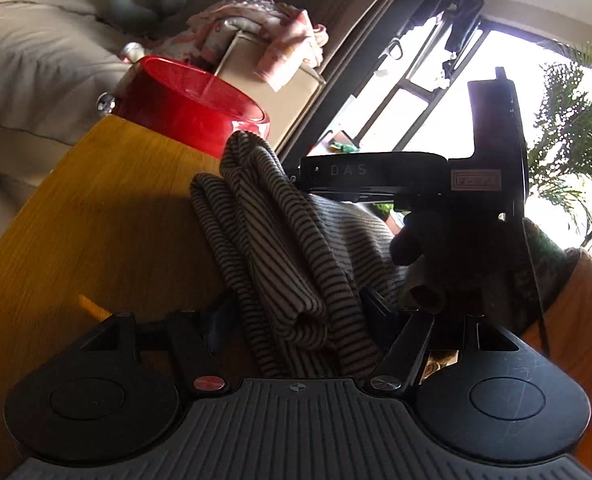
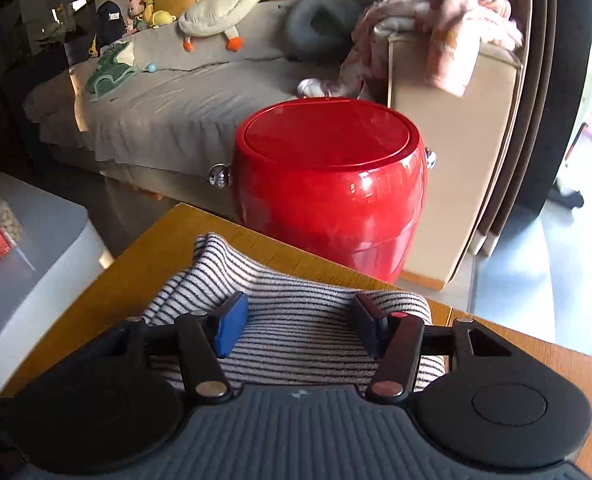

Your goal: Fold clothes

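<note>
A black-and-white striped garment [image 1: 279, 248] lies bunched in long folds on the wooden table [image 1: 95, 208]. My left gripper [image 1: 296, 312] is open, and a loose roll of the garment lies between its fingers without being squeezed. In the right wrist view, the striped garment [image 2: 296, 320] lies flatter near the table's [image 2: 155, 248] far edge. My right gripper [image 2: 300, 328] is open just above it, a blue pad on either side of the cloth. In the left wrist view, the black housing of the right-hand tool [image 1: 376, 176] hovers over the garment's far part, with a hand [image 1: 436, 248] gripping it.
A glossy red drum-shaped stool [image 2: 328, 184] stands just past the table's far edge. Behind it are a grey sofa [image 2: 155, 112] with plush toys, a beige armrest [image 2: 448, 140] draped in pink cloth, and a low white table [image 2: 35, 240] at the left. Bright windows [image 1: 436, 100] are at the right.
</note>
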### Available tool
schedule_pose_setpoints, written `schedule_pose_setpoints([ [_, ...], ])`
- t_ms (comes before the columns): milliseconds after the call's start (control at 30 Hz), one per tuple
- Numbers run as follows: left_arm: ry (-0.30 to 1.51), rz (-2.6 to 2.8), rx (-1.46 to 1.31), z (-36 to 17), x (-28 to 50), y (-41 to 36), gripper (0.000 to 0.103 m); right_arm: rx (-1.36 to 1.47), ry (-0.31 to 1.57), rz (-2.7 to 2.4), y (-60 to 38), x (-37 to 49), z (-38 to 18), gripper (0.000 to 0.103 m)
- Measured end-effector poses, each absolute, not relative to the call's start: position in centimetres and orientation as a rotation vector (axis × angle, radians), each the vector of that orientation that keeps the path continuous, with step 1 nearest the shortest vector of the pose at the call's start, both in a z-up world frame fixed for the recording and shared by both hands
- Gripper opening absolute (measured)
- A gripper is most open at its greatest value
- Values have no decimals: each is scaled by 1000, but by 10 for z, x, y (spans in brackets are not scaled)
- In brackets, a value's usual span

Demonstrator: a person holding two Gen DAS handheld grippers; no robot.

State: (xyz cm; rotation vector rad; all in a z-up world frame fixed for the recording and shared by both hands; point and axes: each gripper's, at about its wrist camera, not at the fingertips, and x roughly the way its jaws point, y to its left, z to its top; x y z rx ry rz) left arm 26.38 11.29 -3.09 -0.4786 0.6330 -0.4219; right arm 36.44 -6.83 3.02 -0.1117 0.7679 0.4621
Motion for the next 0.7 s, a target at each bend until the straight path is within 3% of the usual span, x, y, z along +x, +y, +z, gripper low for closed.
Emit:
schedule_pose_setpoints([
  [167,636,-434,-482,-32,265,115,72,-110,712,444,-76,345,44,60],
  [300,636,-435,-484,-32,266,115,72,17,589,449,-111,303,62,71],
  [500,632,-429,-471,-32,268,113,73,60,655,387,-147,267,27,74],
  [633,626,-416,-473,-33,267,113,73,163,667,379,-161,279,6,93],
  [700,619,-404,-465,-32,264,112,78,185,649,381,-165,278,2,96],
])
